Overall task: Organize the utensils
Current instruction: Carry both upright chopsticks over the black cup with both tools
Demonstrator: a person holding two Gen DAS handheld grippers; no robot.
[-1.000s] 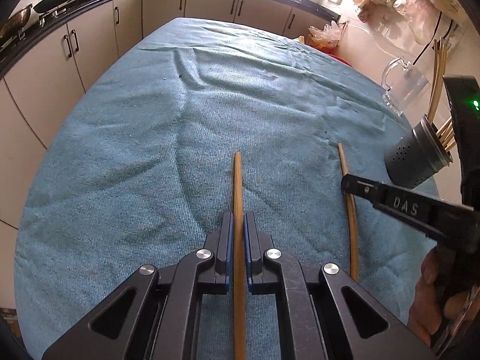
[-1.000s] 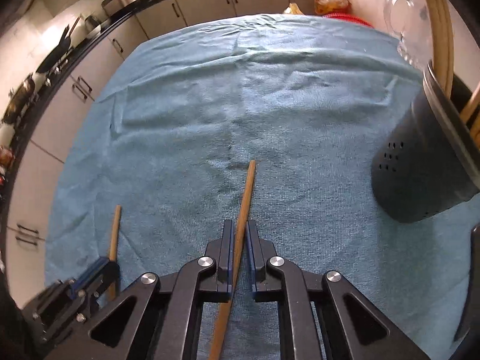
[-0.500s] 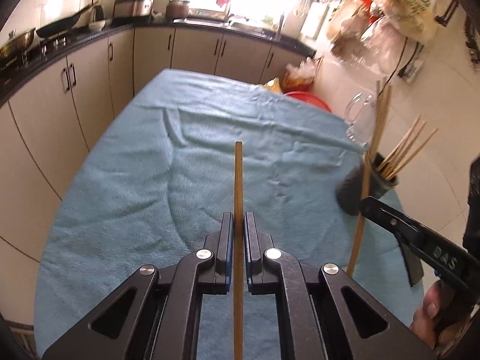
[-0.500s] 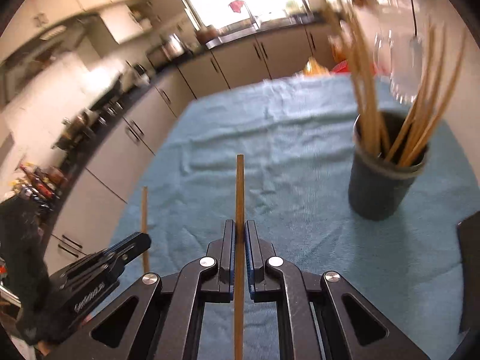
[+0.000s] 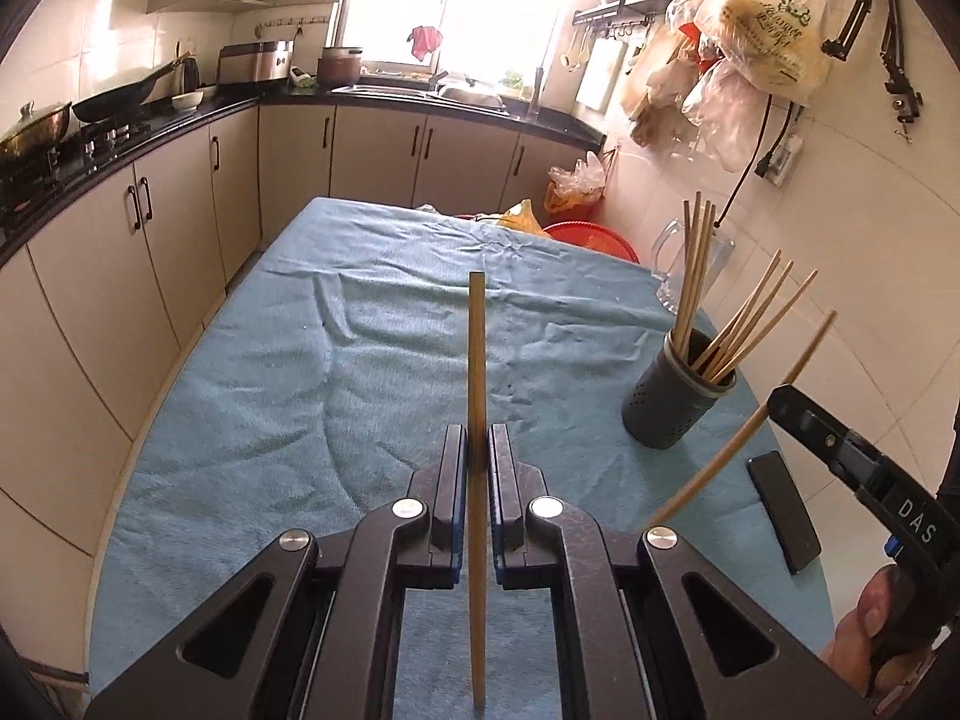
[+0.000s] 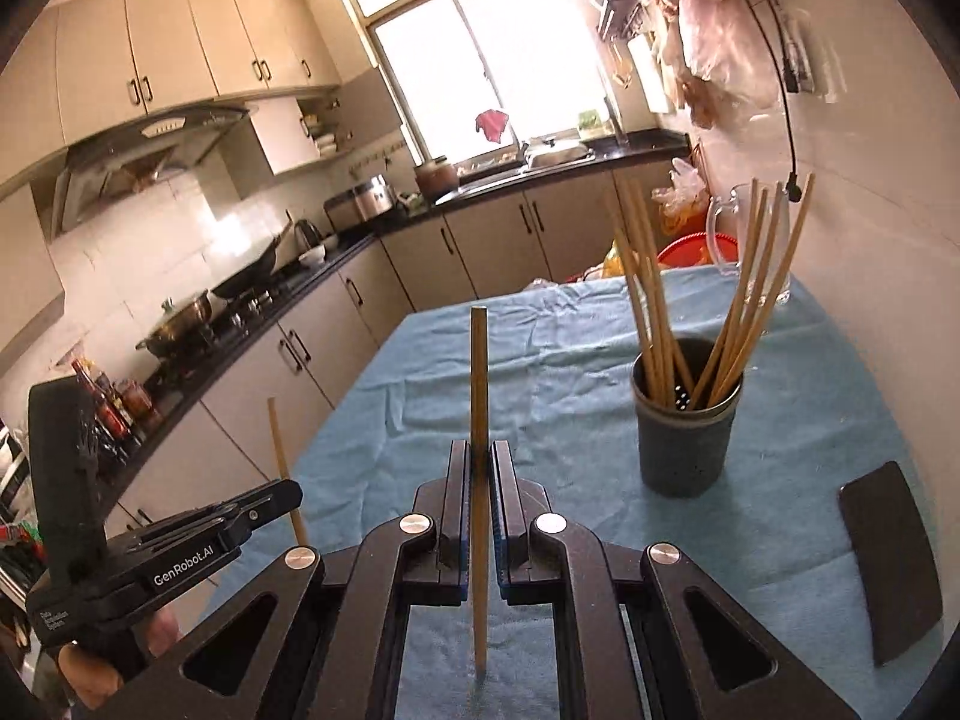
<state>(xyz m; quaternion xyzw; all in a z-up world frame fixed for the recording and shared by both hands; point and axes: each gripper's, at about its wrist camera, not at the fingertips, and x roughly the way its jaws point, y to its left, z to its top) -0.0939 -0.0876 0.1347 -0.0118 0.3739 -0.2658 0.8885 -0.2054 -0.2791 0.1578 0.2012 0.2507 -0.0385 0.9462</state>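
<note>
Kitchen surface [image 5: 252, 408] with a blue towel, and two chopsticks held up above it.

Left tool [image 5: 477, 450] was clenched on one chopstick [image 5: 477, 360], which stuck straight out in front, up off the towel. Right tool [image 6: 478, 462] was clenched on the other chopstick [image 6: 478, 384] the same way. From the left camera, the right tool's chopstick slanted up close beside the dark holder [image 5: 678, 402]. The holder stood on the right side of the surface, with many chopsticks [image 6: 648, 300] leaning inside it. A black phone [image 6: 888, 564] lay flat near the holder, by the edge. A clear glass jug [image 6: 744, 240] stood behind the holder. Past the surface were cupboards [image 5: 78, 276], a wok [image 5: 120, 102] on the stove and a bright window [image 6: 480, 48].
</note>
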